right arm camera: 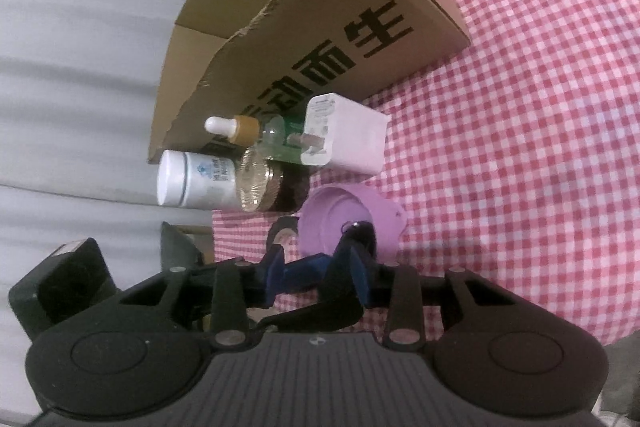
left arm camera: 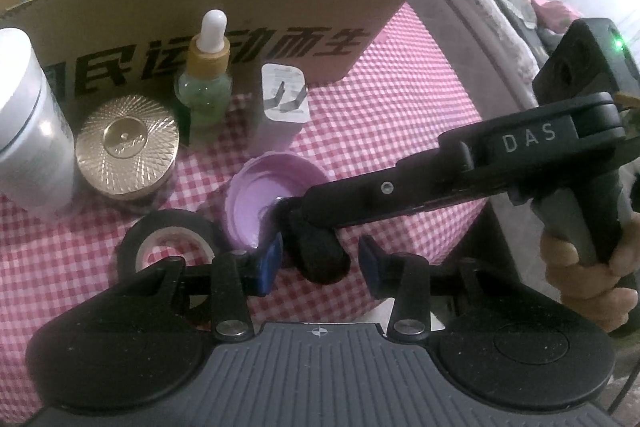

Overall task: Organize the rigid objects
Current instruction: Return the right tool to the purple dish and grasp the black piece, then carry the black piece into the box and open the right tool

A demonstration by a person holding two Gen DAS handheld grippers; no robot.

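A purple lid (left arm camera: 264, 195) lies upside down on the checked cloth, also in the right wrist view (right arm camera: 348, 223). A black cylinder (left arm camera: 320, 251) sits between my left gripper's (left arm camera: 320, 259) open blue pads, with gaps on both sides. My right gripper (left arm camera: 292, 211) comes in from the right, its tips at the cylinder and the lid's rim. In the right wrist view the right gripper (right arm camera: 320, 267) looks closed on the small black cylinder (right arm camera: 360, 233). A black tape roll (left arm camera: 168, 247) lies left of the lid.
A cardboard box (left arm camera: 200, 7) stands open behind. In front of it stand a white jar (left arm camera: 28, 131), a gold-lidded jar (left arm camera: 126, 151), a dropper bottle (left arm camera: 208, 75) and a white charger (left arm camera: 280, 99). The table edge runs at the right.
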